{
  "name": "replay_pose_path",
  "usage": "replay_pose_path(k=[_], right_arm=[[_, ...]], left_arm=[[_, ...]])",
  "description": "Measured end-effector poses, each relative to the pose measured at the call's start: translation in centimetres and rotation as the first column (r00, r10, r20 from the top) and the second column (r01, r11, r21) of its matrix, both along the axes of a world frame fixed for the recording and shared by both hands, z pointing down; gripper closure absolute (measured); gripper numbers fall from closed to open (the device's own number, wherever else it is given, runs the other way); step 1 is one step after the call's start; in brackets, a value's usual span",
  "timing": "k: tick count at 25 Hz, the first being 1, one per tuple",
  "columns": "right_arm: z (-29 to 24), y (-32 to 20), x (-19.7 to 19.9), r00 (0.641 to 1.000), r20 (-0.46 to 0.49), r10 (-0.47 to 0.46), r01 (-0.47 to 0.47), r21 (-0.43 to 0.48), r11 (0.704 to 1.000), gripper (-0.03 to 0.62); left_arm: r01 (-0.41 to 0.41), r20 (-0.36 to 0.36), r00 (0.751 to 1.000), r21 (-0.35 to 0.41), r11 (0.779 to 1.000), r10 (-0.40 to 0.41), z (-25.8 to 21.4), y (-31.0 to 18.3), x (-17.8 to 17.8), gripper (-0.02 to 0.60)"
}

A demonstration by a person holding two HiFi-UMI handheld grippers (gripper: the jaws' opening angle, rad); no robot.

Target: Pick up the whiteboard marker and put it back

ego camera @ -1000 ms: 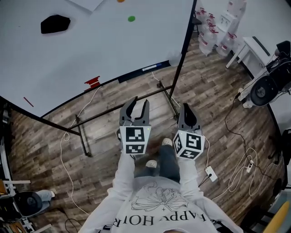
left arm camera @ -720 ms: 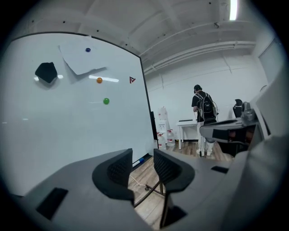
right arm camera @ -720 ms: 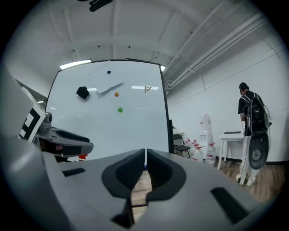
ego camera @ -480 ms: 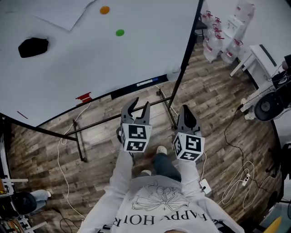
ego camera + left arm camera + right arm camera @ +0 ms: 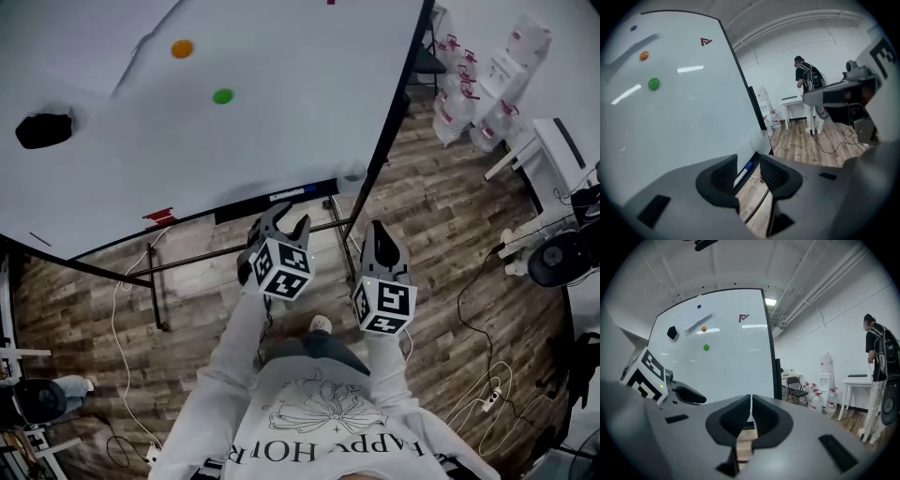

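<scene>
Wood-plank flooring (image 5: 441, 234) is noted beneath a large whiteboard (image 5: 281, 122) on a dark stand, with a green magnet (image 5: 222, 96), an orange magnet (image 5: 182, 49) and a black eraser (image 5: 43, 129) stuck to its face. The whiteboard marker (image 5: 284, 196), white with a blue end, is found lying in the dark tray (image 5: 234, 210) along the board's lower edge, untouched, near the left gripper (image 5: 287, 219), whose jaws are seen opening with nothing between them, the marker sighted only through the gap. The right gripper (image 5: 379, 228) is held alongside, clear of the board, jaws pressed together on nothing.
</scene>
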State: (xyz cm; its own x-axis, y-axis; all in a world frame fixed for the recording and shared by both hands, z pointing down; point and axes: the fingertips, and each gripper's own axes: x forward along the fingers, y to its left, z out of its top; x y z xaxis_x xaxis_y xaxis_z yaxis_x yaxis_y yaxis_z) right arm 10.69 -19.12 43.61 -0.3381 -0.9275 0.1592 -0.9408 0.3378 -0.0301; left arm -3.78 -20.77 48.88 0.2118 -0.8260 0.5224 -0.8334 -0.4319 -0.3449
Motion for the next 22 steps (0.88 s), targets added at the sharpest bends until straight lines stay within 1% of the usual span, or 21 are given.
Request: replay_pose_path(k=[3, 6, 9, 11, 17, 22], right_arm=[[0.0, -1.7, 0.2, 1.000, 0.001, -0.011, 0.011, -0.001, 1.000, 0.582], [0.8, -3.2, 0.3, 1.000, 0.002, -0.013, 0.013, -0.020, 1.000, 0.582], [1.5, -4.4, 0.5, 1.000, 0.007, -0.002, 0.002, -0.040, 0.999, 0.582], [1.9, -5.4, 0.6, 1.000, 0.005, 0.009, -0.009, -0.049, 0.999, 0.582], [2.6, -8.2, 0.5, 0.999, -0.009, 0.048, -0.049, -0.069, 0.996, 0.582], [3.9, -9.5, 0.5, 0.996, -0.027, 0.088, -0.091, -0.101, 0.991, 0.582]], left_arm=[[-0.004, 0.045, 0.999, -0.021, 1.000, 0.005, 1.0, -2.2, 0.1, 0.443], [-0.026, 0.101, 0.994, -0.046, 0.999, 0.031, 2.2, -4.0, 0.3, 0.443], [-0.047, 0.180, 0.982, -0.077, 0.996, 0.060, 3.5, -5.5, 0.4, 0.442], [-0.058, 0.212, 0.974, -0.103, 0.993, 0.079, 4.5, -6.5, 0.4, 0.439], [-0.090, 0.259, 0.955, -0.199, 0.976, 0.141, 7.8, -9.2, 0.2, 0.436], [-0.115, 0.268, 0.945, -0.261, 0.958, 0.187, 9.9, -11.1, 0.1, 0.434]])
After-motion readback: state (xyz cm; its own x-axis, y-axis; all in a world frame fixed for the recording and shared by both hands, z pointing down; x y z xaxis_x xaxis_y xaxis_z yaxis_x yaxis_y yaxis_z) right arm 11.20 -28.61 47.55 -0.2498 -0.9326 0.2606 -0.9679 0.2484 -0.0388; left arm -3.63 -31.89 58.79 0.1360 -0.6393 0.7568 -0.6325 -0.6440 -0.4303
